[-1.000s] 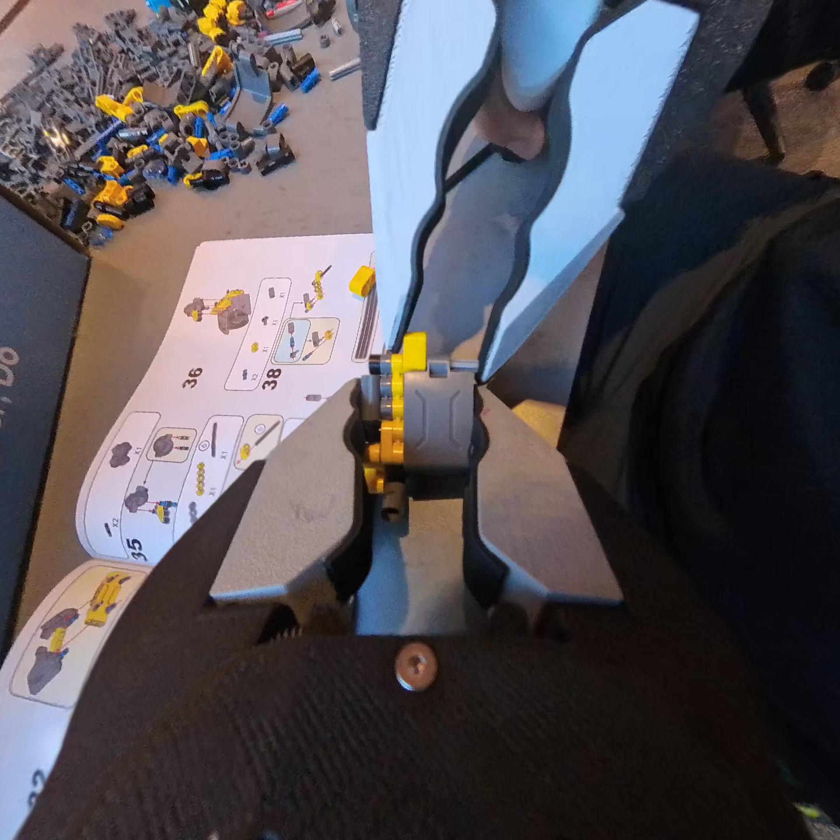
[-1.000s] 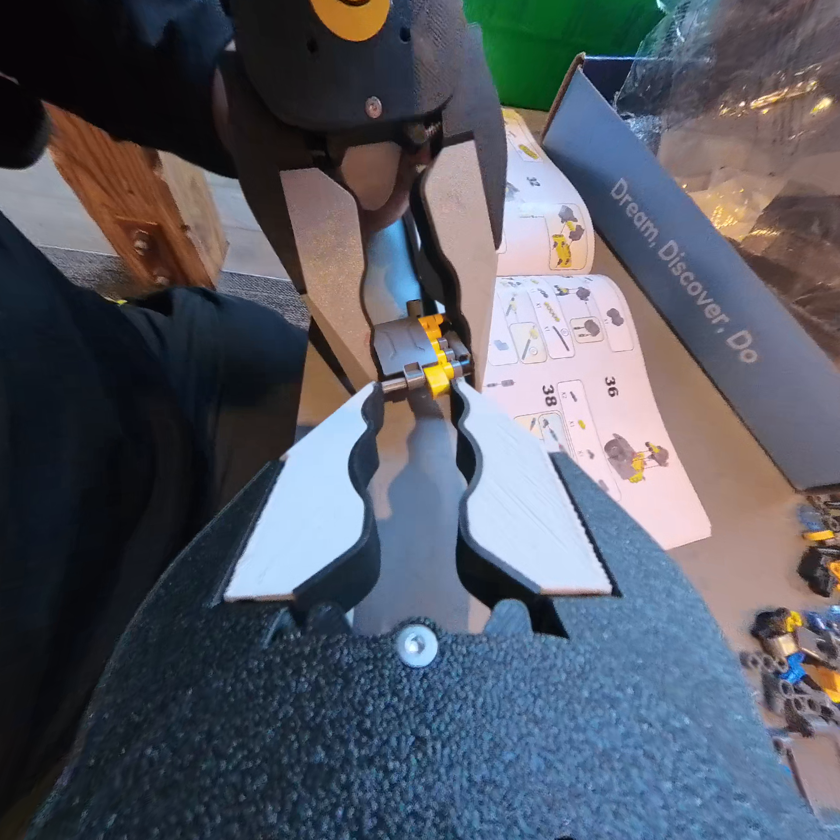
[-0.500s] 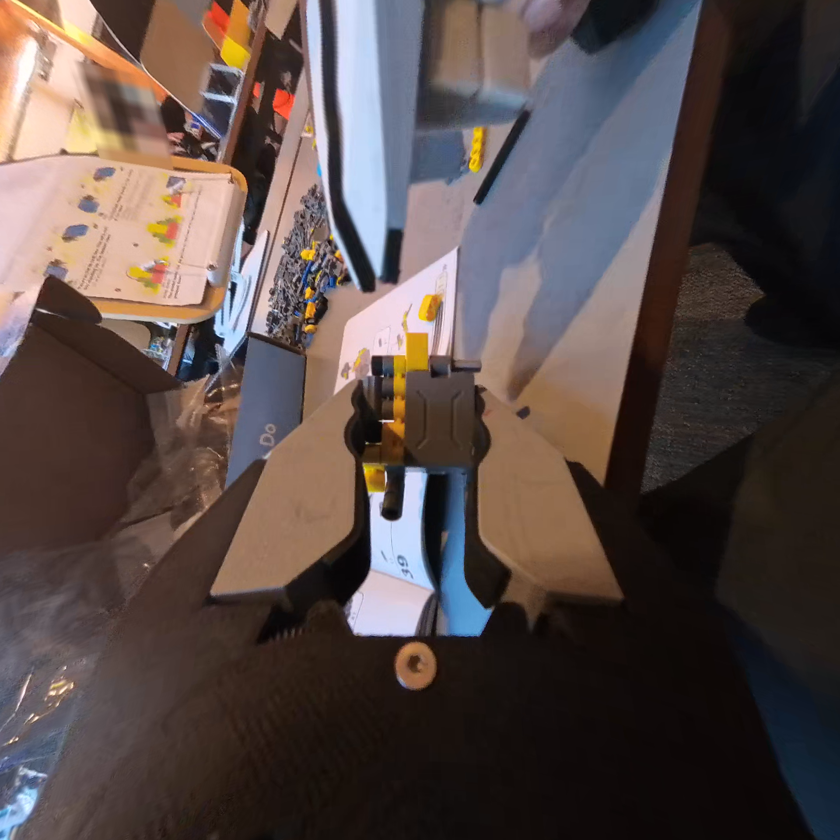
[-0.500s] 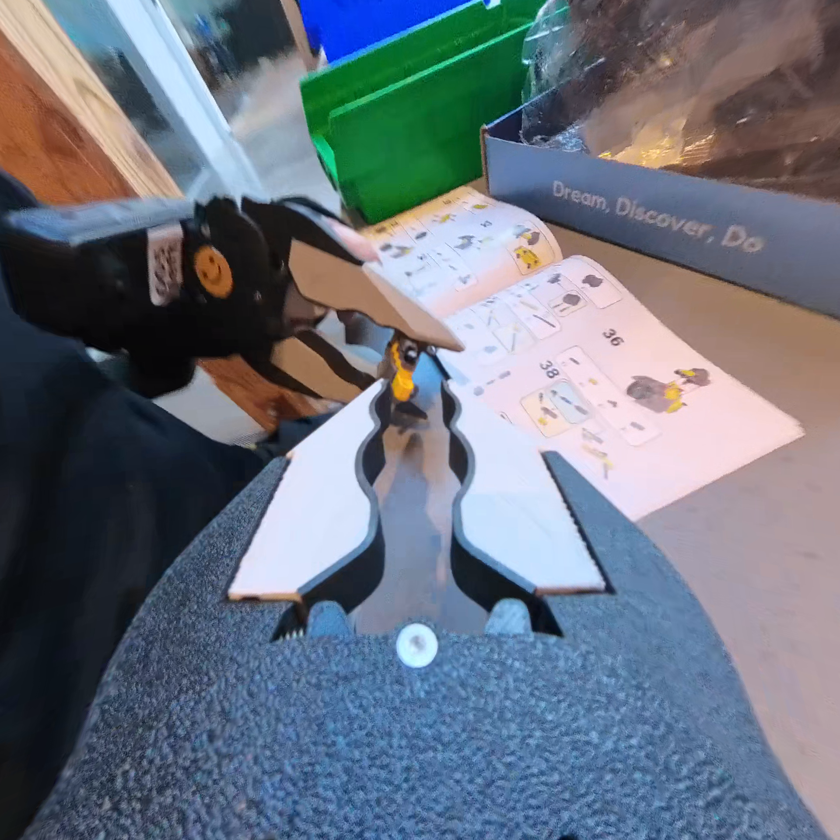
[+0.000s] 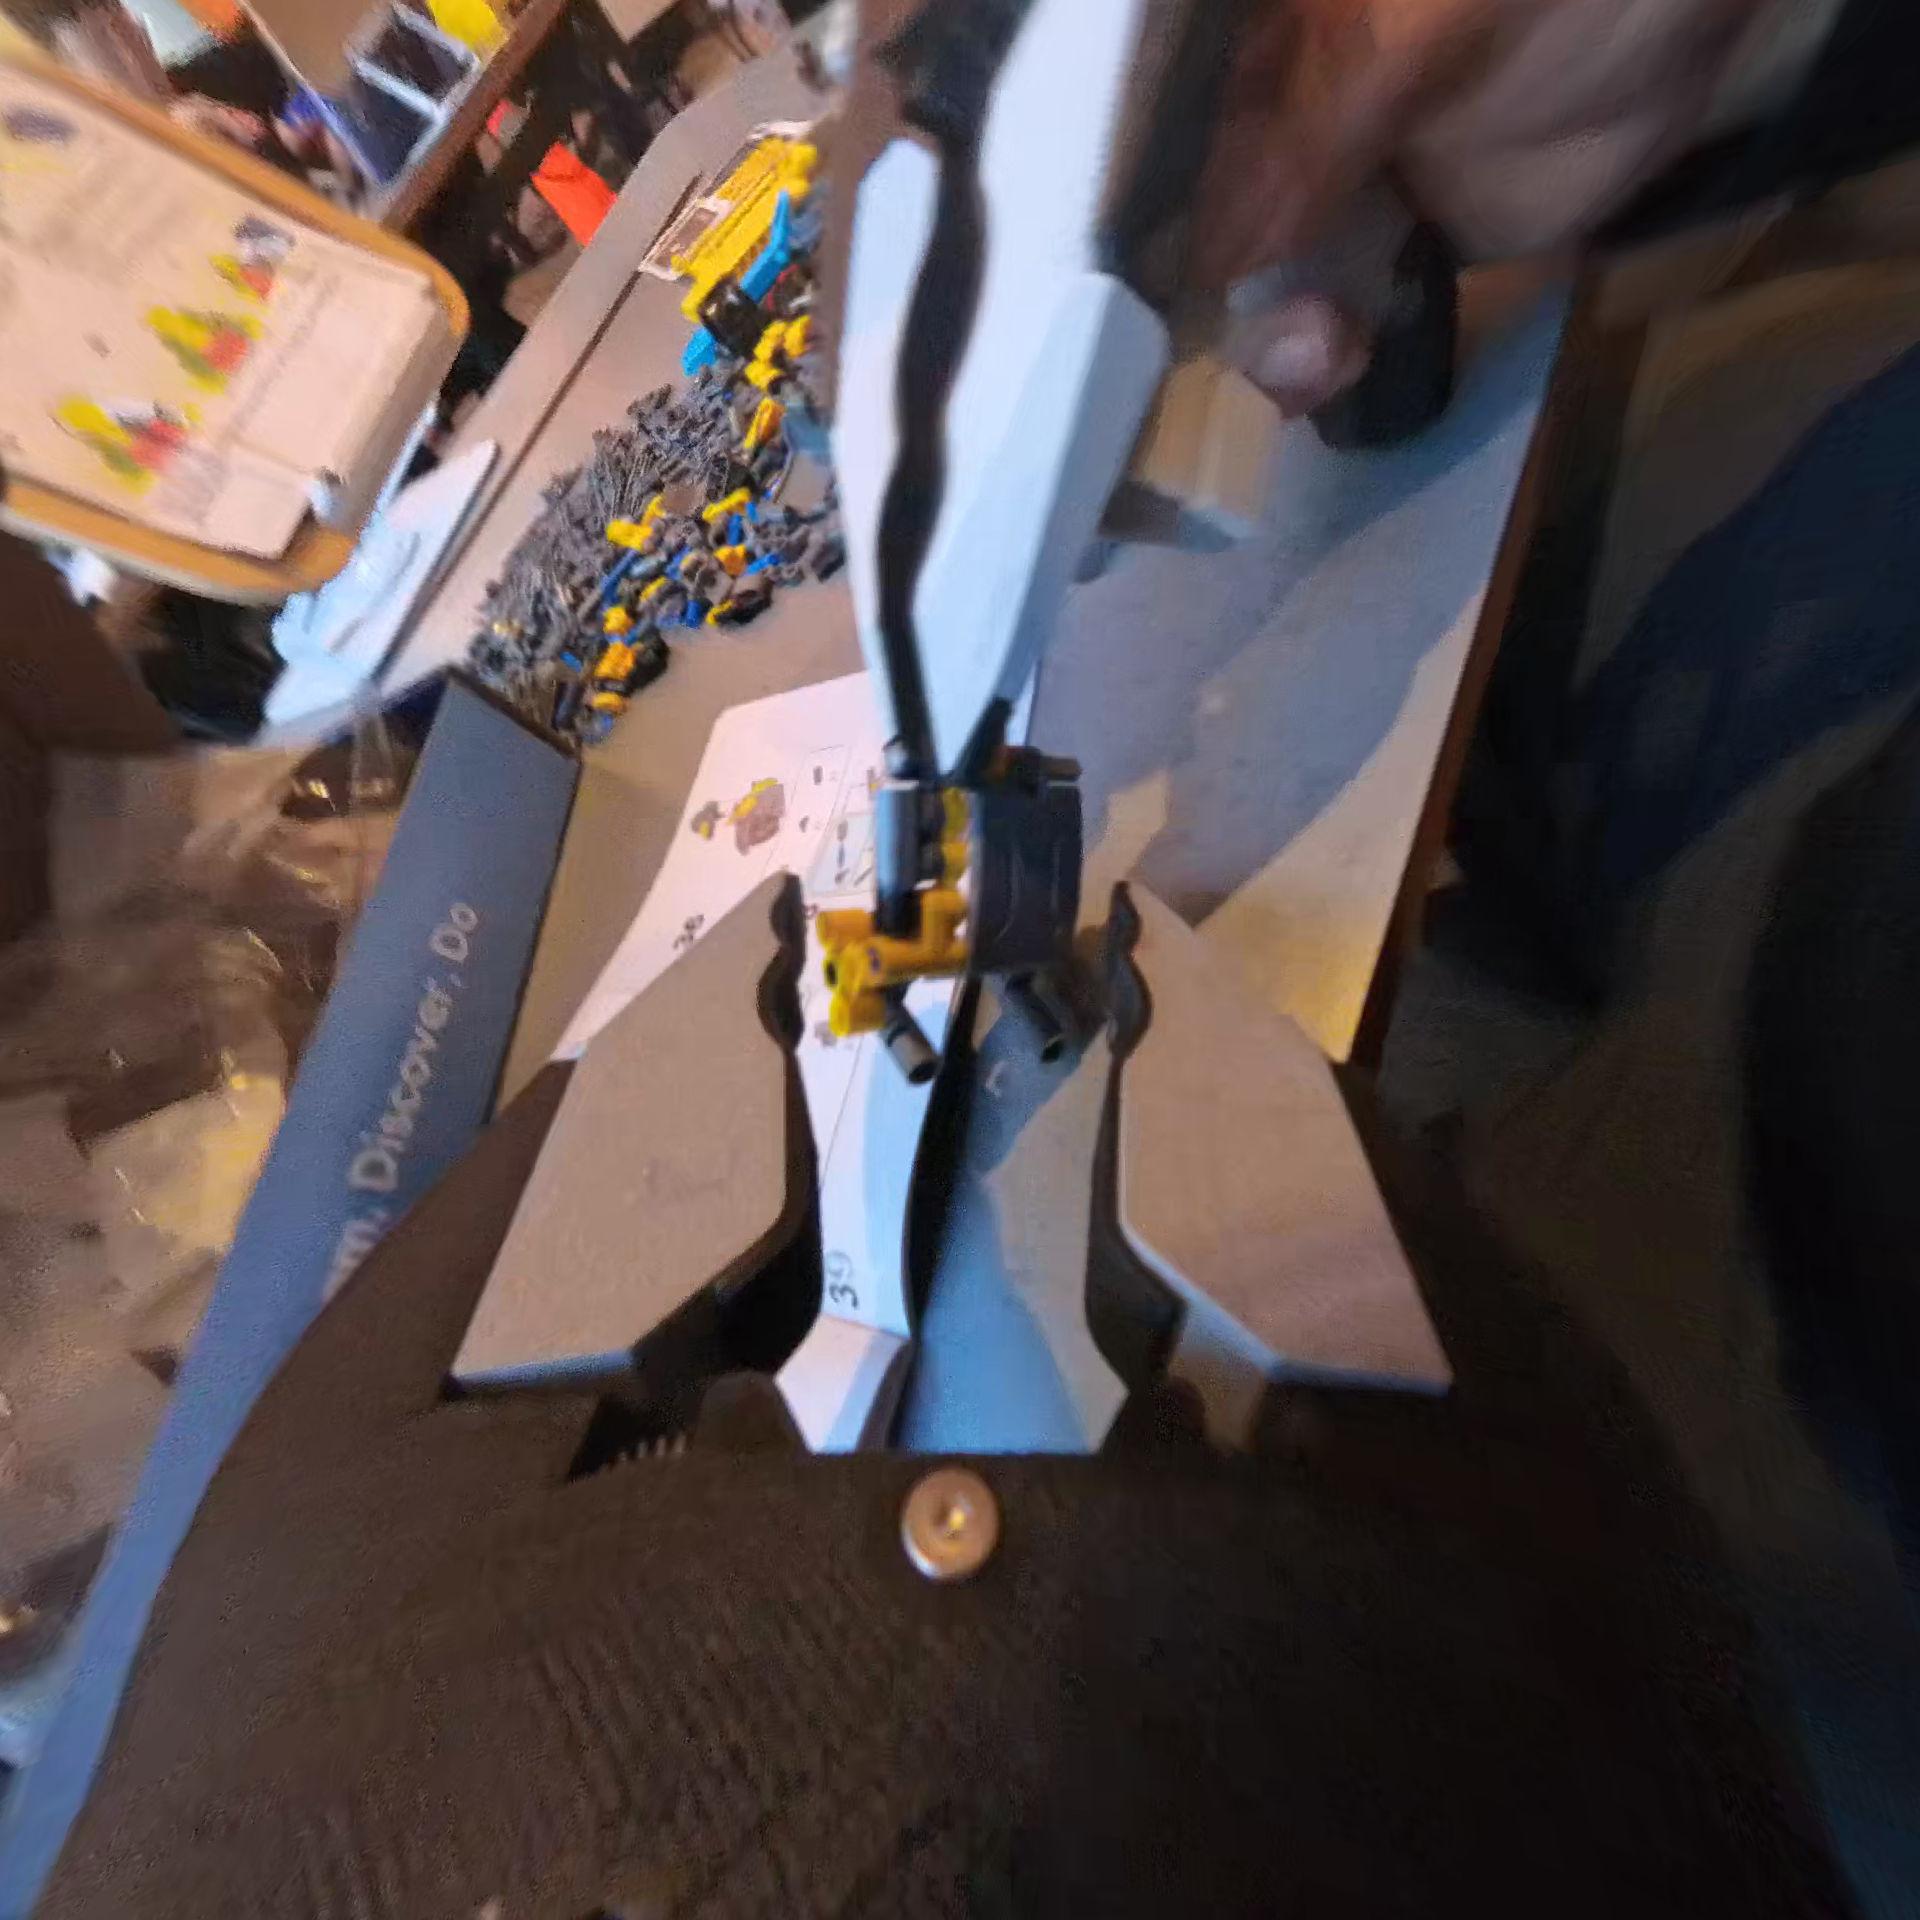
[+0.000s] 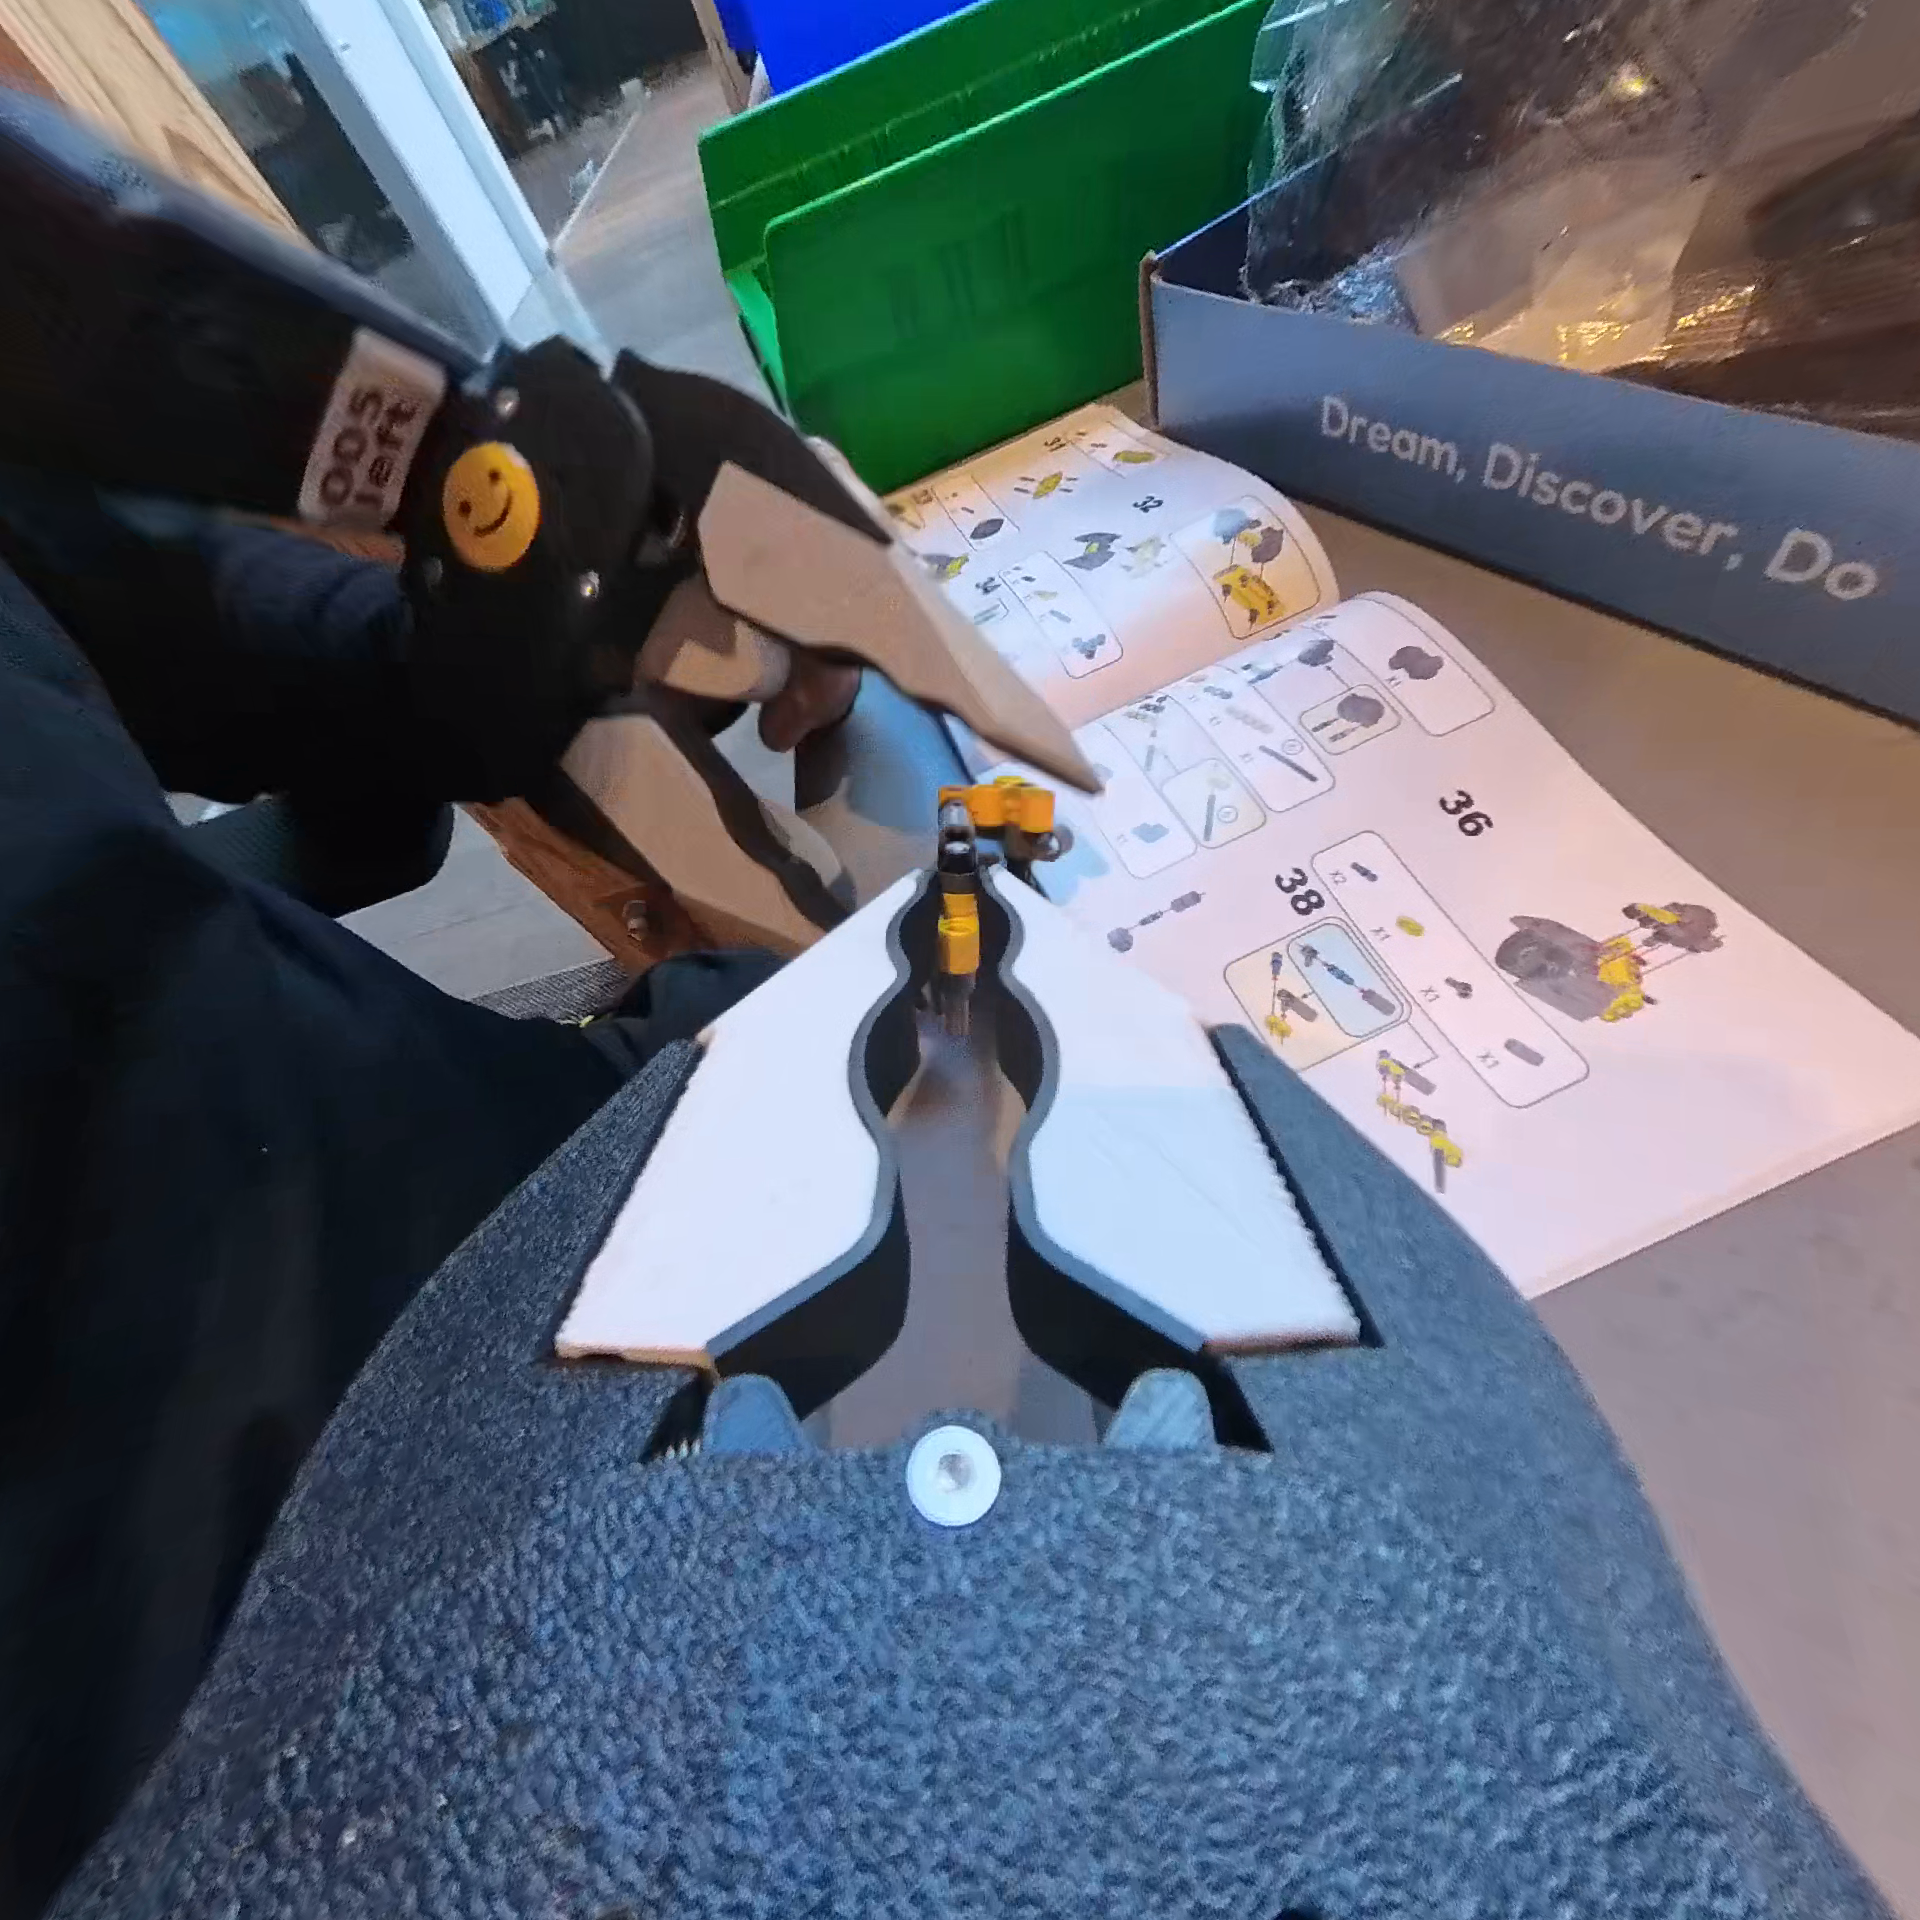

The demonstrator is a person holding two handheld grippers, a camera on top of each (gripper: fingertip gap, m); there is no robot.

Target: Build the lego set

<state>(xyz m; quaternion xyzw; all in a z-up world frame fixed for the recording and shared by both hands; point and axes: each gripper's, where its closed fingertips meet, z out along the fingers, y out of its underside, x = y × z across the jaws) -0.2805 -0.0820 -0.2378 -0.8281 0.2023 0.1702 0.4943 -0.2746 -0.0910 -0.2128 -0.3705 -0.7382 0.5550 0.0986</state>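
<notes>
Right claw (image 6: pixel 958 883) is pinched together on the top end of the little yellow-and-grey brick assembly (image 5: pixel 1023 883), carrying it in the air just above the near edge of the bench (image 6: pixel 1714 1299). Left claw (image 5: pixel 951 909) stands apart, one finger on each side of the assembly's lower half, with a gap showing on both sides, so it grips nothing. Two dark pins hang from the assembly's underside. Below it the instruction booklet (image 6: pixel 1403 935) lies open on the bench, with a dark blue box (image 6: pixel 1558 499) along the side beyond it and green bins (image 6: pixel 935 208) past that. A pile of loose pieces (image 5: pixel 665 561) sits farther along the bench
</notes>
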